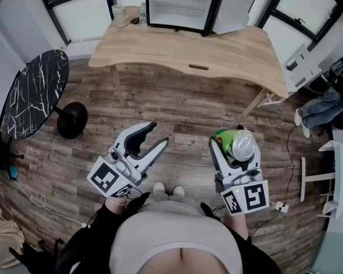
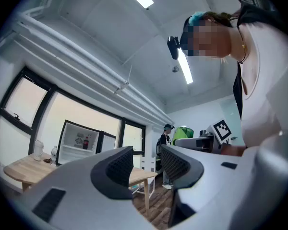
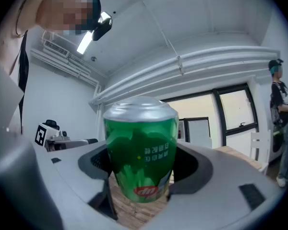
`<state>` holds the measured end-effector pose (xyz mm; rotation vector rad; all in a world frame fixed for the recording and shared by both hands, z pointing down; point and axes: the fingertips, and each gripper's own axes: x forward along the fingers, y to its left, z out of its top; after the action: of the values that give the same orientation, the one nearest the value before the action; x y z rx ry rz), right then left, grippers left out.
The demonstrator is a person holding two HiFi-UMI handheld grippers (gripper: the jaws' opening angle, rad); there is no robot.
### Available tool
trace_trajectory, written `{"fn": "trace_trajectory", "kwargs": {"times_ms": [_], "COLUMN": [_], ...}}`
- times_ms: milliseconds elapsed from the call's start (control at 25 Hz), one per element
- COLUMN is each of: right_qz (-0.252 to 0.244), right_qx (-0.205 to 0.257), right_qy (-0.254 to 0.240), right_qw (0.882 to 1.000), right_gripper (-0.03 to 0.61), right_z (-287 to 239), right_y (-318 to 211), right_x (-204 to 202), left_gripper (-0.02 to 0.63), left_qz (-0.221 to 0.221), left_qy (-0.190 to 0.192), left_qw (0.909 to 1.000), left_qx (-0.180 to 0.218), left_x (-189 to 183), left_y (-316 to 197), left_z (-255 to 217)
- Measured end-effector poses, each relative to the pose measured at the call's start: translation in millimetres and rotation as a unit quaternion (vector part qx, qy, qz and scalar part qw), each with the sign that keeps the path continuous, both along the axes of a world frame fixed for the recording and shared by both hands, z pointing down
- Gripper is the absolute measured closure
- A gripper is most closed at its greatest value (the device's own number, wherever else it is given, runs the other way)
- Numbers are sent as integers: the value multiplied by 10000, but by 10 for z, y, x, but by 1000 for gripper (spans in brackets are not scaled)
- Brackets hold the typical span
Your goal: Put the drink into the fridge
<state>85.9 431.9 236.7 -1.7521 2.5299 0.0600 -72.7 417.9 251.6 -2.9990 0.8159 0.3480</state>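
Green drink can [image 1: 238, 144] is clamped sideways between the right gripper's [image 3: 141, 166] jaws, over the wood floor [image 1: 177, 107] just ahead of the person. Left gripper [image 1: 158, 133] beside it, jaws apart, empty. Fridge [image 1: 177, 4] stands open on the wooden table [image 1: 217, 50], well apart.

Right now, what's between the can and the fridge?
Head view: only bare floor, then the table top, between the can and the fridge.
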Motion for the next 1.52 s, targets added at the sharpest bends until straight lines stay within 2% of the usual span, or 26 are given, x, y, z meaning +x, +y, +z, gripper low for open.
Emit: {"fn": "trace_trajectory", "kwargs": {"times_ms": [720, 760, 880, 960, 1240, 1520], "right_qz": [-243, -237, -232, -226, -81, -34], "right_qx": [4, 23, 34, 11, -124, -273], "right_qy": [111, 200, 247, 162, 158, 82], "right_qw": [9996, 9995, 9994, 9996, 9998, 9996], "right_gripper": [229, 229, 229, 229, 229, 229], "right_z": [24, 22, 22, 41, 146, 256], "right_y": [-68, -74, -78, -79, -103, -284], "right_x": [-157, -175, -233, -263, -328, -285], "left_gripper": [430, 443, 562, 595, 606, 606], "left_qz": [33, 87, 253, 286, 235, 216], "left_qy": [3, -22, -74, -79, -180, -199], "left_qw": [10000, 9999, 9997, 9996, 9995, 9994], "left_qx": [-93, -74, -3, -17, -135, -171], "left_x": [5, 7, -17, -61, -193, -166], "left_y": [-44, -34, 15, 13, -64, -266], "left_z": [47, 50, 61, 81, 192, 223]}}
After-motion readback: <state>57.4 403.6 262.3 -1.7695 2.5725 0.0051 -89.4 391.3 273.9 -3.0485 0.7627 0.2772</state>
